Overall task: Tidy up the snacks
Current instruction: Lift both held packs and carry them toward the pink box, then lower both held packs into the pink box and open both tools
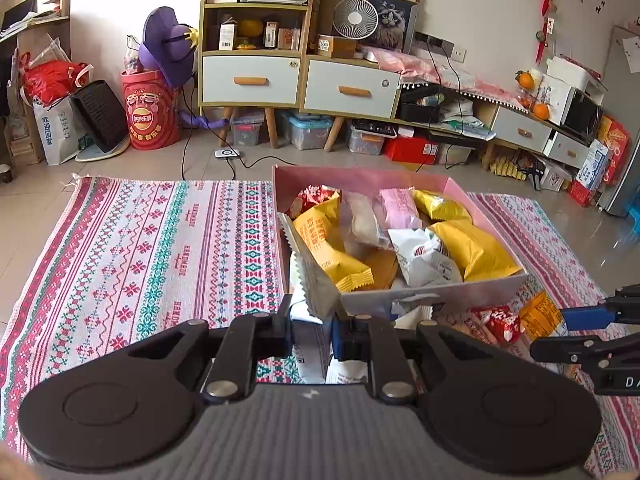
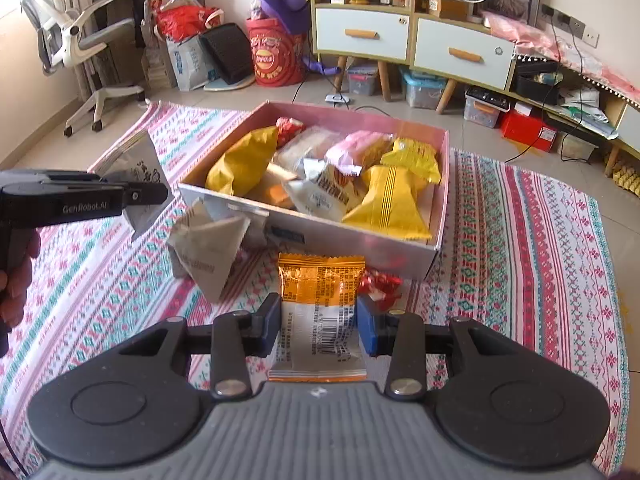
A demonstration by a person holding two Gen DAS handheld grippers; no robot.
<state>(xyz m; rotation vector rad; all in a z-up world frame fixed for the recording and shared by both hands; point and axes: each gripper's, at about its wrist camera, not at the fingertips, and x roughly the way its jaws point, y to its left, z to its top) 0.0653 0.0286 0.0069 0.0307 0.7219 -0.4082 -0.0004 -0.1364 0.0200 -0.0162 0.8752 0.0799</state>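
A pink box (image 1: 436, 294) (image 2: 352, 240) stands on the patterned mat, filled with several yellow, pink, white and red snack packets. My left gripper (image 1: 310, 330) is shut on a silver-white packet (image 1: 310, 276), held up at the box's near left corner; the packet also shows in the right wrist view (image 2: 142, 168). My right gripper (image 2: 318, 326) is open, with its fingers on either side of an orange packet (image 2: 320, 300) lying on the mat in front of the box. A red packet (image 2: 380, 284) lies beside it, and a beige packet (image 2: 208, 254) lies to the left.
The striped woven mat (image 1: 140, 248) lies on a tiled floor. Behind it stand shelves with drawers (image 1: 252, 76), storage bins, a red Lay's tub (image 1: 150, 112), bags and a cable. An office chair (image 2: 80, 40) stands at the far left.
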